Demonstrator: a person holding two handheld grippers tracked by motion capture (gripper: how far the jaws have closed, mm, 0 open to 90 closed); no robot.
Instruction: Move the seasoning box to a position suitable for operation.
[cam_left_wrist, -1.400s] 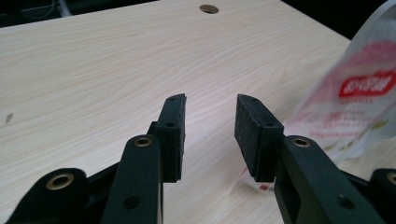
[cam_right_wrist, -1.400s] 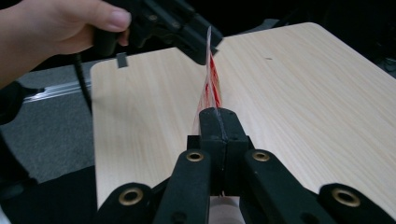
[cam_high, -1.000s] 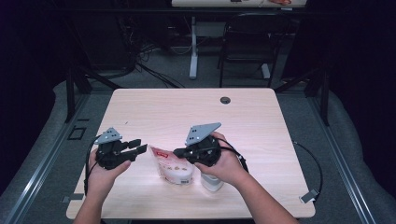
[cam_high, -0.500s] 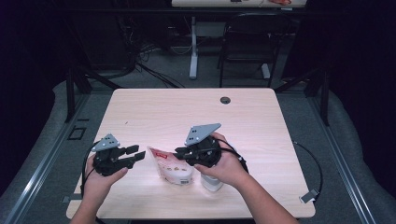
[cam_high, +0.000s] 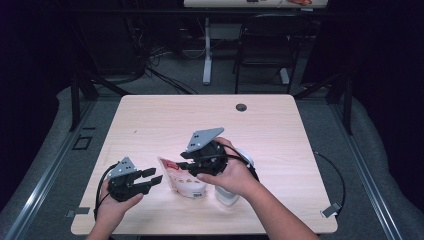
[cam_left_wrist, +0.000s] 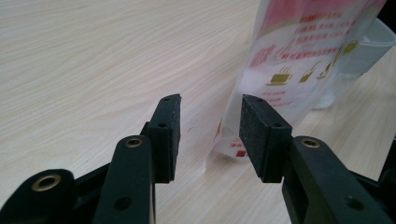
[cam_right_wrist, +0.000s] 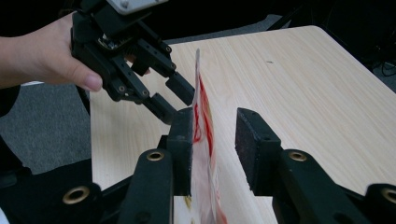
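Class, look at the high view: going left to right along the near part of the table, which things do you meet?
left gripper → pouch → white cup

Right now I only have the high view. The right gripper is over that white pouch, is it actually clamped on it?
Observer: No. In the right gripper view the right gripper is open; the pouch's top edge stands between the jaws, against one pad, with a gap to the other.
Operator: And the left gripper, is it touching the pouch?
Observer: No. The left gripper is open and apart from it, jaws pointing at its lower corner.
Operator: Anything behind the pouch?
Observer: A translucent white container stands just behind it on the table.
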